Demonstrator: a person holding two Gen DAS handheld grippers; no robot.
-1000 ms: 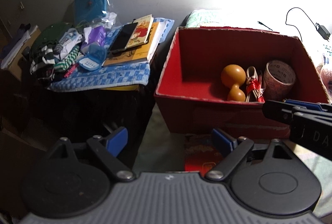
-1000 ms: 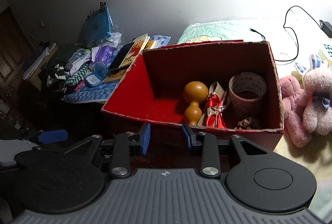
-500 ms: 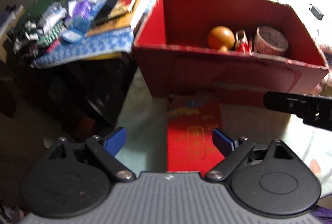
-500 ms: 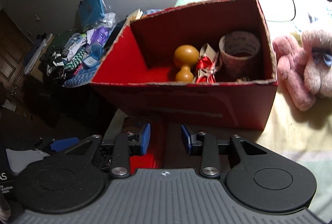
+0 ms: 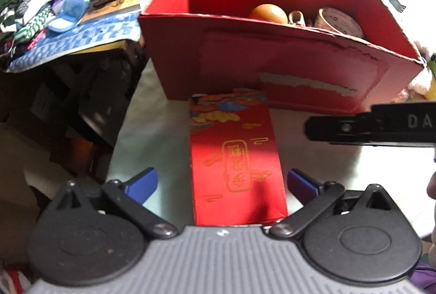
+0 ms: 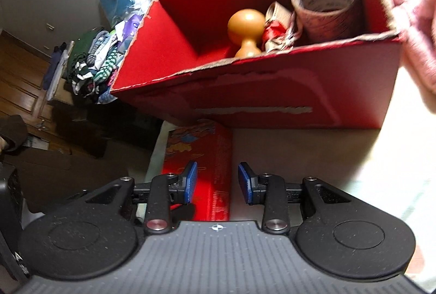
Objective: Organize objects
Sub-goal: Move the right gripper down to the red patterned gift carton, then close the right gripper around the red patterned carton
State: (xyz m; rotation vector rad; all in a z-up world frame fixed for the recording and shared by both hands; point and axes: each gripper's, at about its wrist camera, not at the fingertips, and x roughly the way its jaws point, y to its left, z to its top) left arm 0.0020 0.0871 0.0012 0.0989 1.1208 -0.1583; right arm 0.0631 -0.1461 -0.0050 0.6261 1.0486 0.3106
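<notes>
Both grippers, left [image 5: 220, 182] and right [image 6: 215, 182], have dropped open-jawed to straddle the flat red packet [image 5: 235, 157] (still ungrasped) before the red box [image 5: 272, 70], so pickup looks imminent.

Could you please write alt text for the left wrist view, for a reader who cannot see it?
The open left gripper straddles a flat red packet with gold print lying before a red cardboard box. The box holds an orange gourd and a tape roll; the right gripper enters from the right.
</notes>
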